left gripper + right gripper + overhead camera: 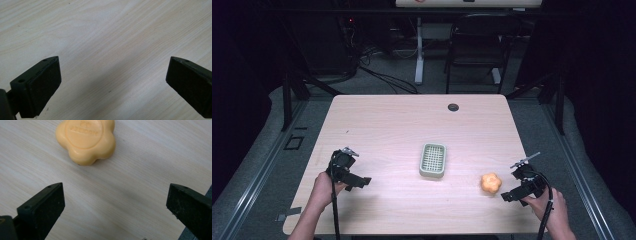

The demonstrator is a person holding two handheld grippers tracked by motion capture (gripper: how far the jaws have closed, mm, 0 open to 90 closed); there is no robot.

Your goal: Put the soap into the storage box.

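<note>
A pale wooden table (412, 120) is seen from above, with a person's forearms entering from the near edge and a two-jaw gripper held in each hand. The right gripper (511, 194) is held low over the near right part of the table, just beside an orange flower-shaped soap (491, 183), which lies flat on the bare wood and is touched by neither jaw. In the right gripper view the soap (86, 140) is seen ahead of the jaws and slightly toward the left one, its round embossed face turned upward; the lettering pressed into that face is too blurred to be read. The jaws of the right gripper (113, 202) are spread wide, and only bare wood is seen between them. A pale green soap dish (433, 160) with a slotted floor stands near the middle of the table, well apart from the soap and to its left in the high view. The left gripper (359, 182) is held over the near left part of the table, well apart from both the dish and the soap. In the left gripper view its jaws are likewise spread wide over bare wood grain, with nothing held between them (112, 75). A small round dark grommet (453, 107) is set into the table near its far edge, and a dark chair (477, 45) stands on the floor beyond the table.
</note>
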